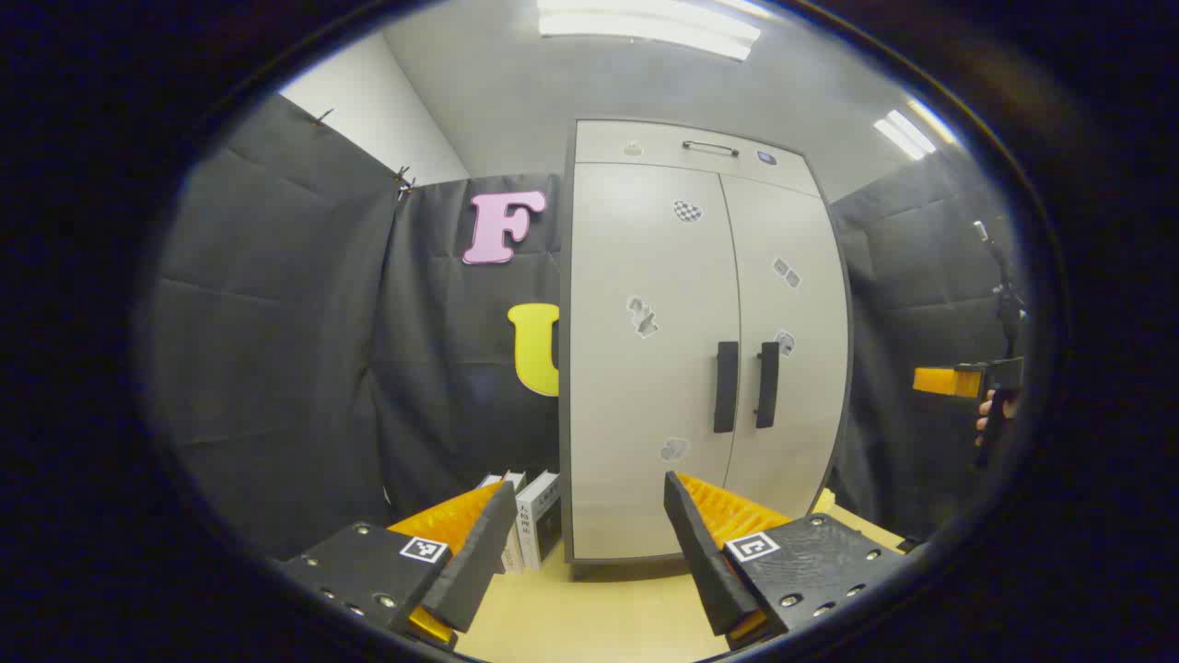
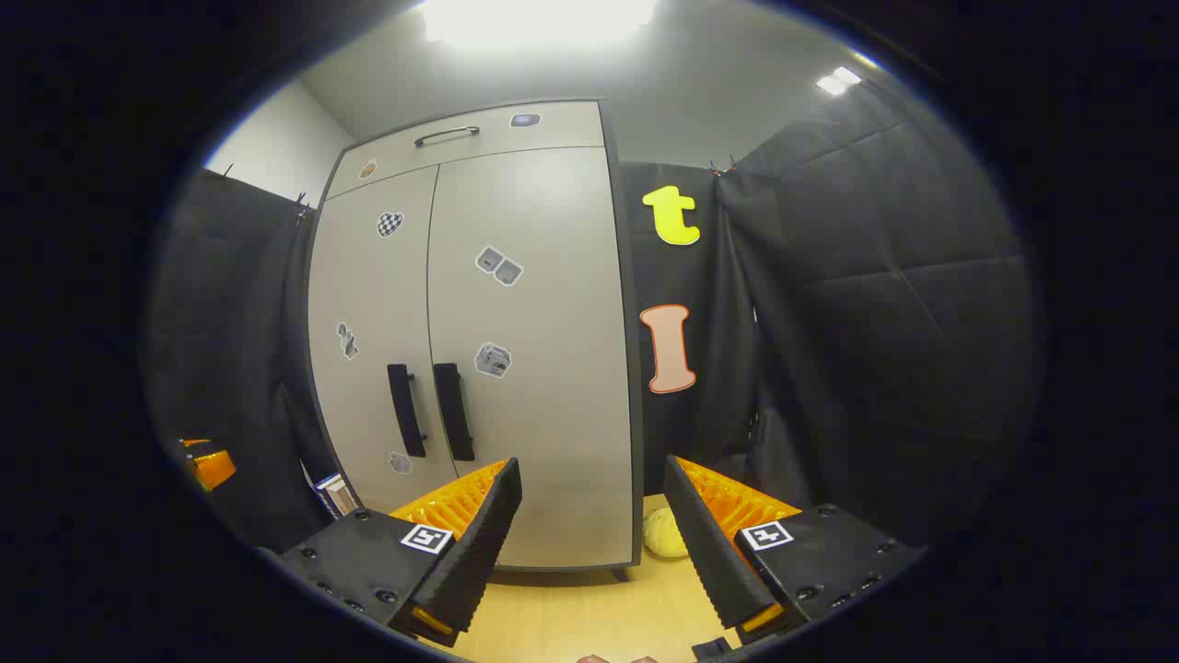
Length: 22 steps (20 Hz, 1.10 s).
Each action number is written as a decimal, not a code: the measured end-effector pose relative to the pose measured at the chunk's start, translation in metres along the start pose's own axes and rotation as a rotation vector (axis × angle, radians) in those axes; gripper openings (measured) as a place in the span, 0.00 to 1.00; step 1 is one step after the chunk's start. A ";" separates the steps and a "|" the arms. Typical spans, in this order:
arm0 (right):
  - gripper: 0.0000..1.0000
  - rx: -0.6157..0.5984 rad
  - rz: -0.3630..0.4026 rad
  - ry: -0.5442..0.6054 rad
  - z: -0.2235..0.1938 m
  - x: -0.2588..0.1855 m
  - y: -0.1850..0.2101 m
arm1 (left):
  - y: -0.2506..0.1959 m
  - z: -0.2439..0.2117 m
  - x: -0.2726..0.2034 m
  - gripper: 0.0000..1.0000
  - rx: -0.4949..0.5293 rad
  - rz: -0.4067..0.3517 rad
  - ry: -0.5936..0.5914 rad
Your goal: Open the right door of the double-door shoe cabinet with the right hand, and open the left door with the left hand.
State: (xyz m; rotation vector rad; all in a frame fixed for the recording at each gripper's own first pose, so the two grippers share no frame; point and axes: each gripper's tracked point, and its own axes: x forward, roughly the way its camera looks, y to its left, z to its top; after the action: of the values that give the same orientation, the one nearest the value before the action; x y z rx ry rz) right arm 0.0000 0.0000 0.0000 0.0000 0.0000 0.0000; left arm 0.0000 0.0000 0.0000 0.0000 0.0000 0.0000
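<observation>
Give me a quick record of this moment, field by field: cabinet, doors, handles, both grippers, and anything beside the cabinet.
cabinet: pale shoe cabinet, upright on a wooden floor
doors: left door and right door both closed
handles: two black vertical handles side by side at the centre seam
left gripper: open, short of the cabinet
right gripper: open, short of the cabinet
beside cabinet: books at its left, yellow object at its right

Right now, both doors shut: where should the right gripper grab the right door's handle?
Likely mid-bar on the right door handle, a vertical black bar beside the centre seam. Come straight from the front, right gripper open, fingers spread sideways across the bar. The left door handle sits close, so stay centred.
</observation>
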 end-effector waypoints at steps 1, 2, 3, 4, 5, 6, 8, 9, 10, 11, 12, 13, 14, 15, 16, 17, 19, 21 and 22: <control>0.98 -0.012 -0.004 -0.001 0.000 -0.001 0.000 | -0.002 -0.003 -0.002 0.93 -0.002 -0.004 0.005; 0.98 -0.007 0.004 0.002 0.000 -0.001 0.003 | -0.002 -0.003 -0.003 0.92 0.000 -0.001 0.005; 0.98 0.010 0.018 0.003 0.000 -0.002 0.008 | 0.000 -0.003 -0.005 0.95 0.006 0.008 0.001; 0.93 0.024 0.029 0.004 0.001 -0.002 0.012 | 0.001 -0.003 -0.007 0.92 0.009 0.015 0.000; 0.98 0.031 0.037 0.003 0.001 -0.002 0.015 | 0.001 -0.008 -0.009 0.93 0.009 0.017 0.006; 0.98 0.033 0.044 0.002 0.002 -0.002 0.018 | 0.001 -0.011 -0.011 0.95 0.005 0.019 0.012; 0.98 0.052 0.066 0.009 0.003 -0.002 0.026 | 0.003 -0.015 -0.016 0.93 -0.005 0.025 0.020; 0.98 0.062 0.074 0.009 0.004 -0.002 0.029 | 0.006 -0.018 -0.019 0.95 -0.008 0.029 0.024; 0.98 0.071 0.081 0.009 0.007 -0.002 0.032 | 0.008 -0.020 -0.022 0.95 -0.008 0.035 0.028; 0.98 0.082 0.093 0.009 0.008 -0.001 0.036 | 0.009 -0.023 -0.026 0.92 -0.008 0.039 0.033; 0.93 0.095 0.106 0.010 0.012 0.000 0.041 | 0.010 -0.026 -0.030 0.92 -0.009 0.043 0.039; 0.98 0.107 0.120 0.009 0.015 0.001 0.046 | 0.011 -0.030 -0.033 0.92 -0.013 0.046 0.044; 0.98 0.115 0.130 0.005 0.020 0.002 0.050 | 0.011 -0.033 -0.036 0.92 -0.020 0.047 0.051; 0.98 0.118 0.139 -0.004 0.026 0.004 0.054 | 0.010 -0.038 -0.039 0.92 -0.028 0.048 0.059; 0.98 0.118 0.144 -0.011 0.032 0.007 0.057 | 0.011 -0.041 -0.042 0.92 -0.034 0.049 0.068; 0.98 0.118 0.158 -0.015 0.037 0.011 0.063 | 0.011 -0.045 -0.044 0.93 -0.038 0.052 0.076; 0.98 0.136 0.177 -0.017 0.048 0.019 0.072 | 0.013 -0.049 -0.050 0.93 -0.044 0.053 0.085; 0.98 0.137 0.190 -0.031 0.062 0.029 0.082 | 0.016 -0.052 -0.054 0.95 -0.051 0.057 0.092; 0.98 0.125 0.194 -0.038 0.068 0.034 0.088 | 0.019 -0.054 -0.056 0.94 -0.057 0.060 0.095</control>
State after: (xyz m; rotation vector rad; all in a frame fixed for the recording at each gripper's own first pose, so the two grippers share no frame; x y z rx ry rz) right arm 0.0345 0.0878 0.0683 0.1254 -0.0384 0.1941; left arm -0.0557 0.0188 -0.0536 -0.0565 0.0952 0.0599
